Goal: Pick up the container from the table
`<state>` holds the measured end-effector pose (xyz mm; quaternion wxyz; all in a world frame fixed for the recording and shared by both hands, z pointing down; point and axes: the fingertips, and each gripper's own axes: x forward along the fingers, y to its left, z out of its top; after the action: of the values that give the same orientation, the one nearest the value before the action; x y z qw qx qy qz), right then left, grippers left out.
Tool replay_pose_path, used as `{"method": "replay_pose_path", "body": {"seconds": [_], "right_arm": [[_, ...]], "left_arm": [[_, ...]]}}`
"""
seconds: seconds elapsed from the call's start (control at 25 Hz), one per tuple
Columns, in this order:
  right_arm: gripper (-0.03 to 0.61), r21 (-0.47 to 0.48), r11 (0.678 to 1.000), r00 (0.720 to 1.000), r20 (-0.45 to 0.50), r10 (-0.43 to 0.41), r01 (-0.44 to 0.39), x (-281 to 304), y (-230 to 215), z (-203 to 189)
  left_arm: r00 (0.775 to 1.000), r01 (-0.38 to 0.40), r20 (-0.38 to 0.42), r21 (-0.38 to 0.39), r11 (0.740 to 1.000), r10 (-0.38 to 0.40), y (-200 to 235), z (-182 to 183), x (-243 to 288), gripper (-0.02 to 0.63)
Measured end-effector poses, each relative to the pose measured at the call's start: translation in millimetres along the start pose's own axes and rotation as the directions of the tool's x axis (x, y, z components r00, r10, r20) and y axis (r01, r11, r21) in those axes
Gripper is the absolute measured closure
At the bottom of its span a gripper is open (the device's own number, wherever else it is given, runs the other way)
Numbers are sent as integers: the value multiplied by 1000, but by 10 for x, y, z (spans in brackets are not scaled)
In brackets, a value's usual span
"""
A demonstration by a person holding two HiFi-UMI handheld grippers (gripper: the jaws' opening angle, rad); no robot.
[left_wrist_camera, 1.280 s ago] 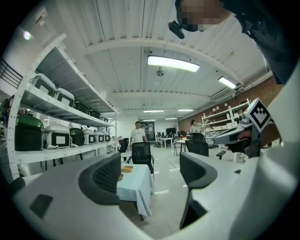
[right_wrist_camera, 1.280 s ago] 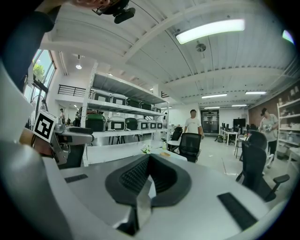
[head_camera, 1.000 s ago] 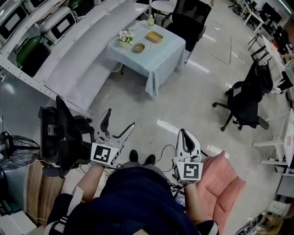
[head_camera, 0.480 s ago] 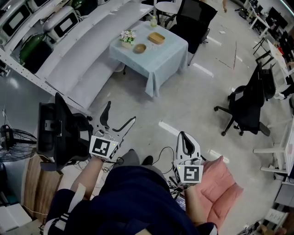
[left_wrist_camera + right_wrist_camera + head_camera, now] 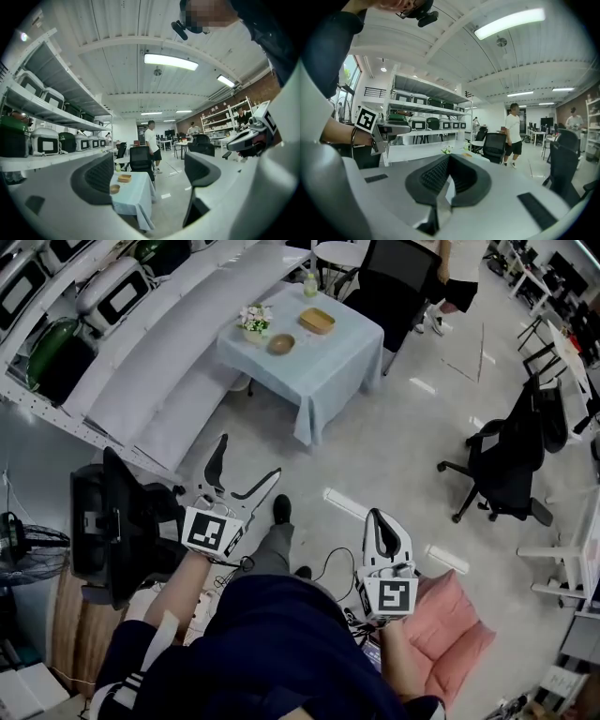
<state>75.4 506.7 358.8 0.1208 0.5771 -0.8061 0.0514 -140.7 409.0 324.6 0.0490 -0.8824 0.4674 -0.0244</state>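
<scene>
shallow tan rectangular container (image 5: 316, 321), upright on the pale blue table (image 5: 333, 367), far ahead of the parted jaws of the left gripper (image 5: 246, 463).

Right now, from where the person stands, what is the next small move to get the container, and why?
Probably a step forward toward the table: the container on it lies far beyond both grippers. The left gripper has just been opening its jaws, with nothing between them, so it seems readied; the right gripper has its jaws together.
</scene>
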Motion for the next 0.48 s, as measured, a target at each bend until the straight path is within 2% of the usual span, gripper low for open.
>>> {"method": "replay_pose_path", "body": {"seconds": [0.24, 0.4, 0.48], "right_arm": [[578, 13, 1000, 998, 61, -11, 10, 860, -138, 239], [578, 10, 999, 999, 13, -41, 41, 1532, -326, 327], [578, 14, 998, 998, -1, -57, 57, 1843, -409, 412]], "left_arm": [[999, 32, 7, 0, 999, -32, 541, -109, 682, 149], [999, 52, 0, 7, 999, -52, 957, -183, 1195, 149], [998, 64, 21, -19, 998, -64, 1141, -158, 1449, 149]]}}
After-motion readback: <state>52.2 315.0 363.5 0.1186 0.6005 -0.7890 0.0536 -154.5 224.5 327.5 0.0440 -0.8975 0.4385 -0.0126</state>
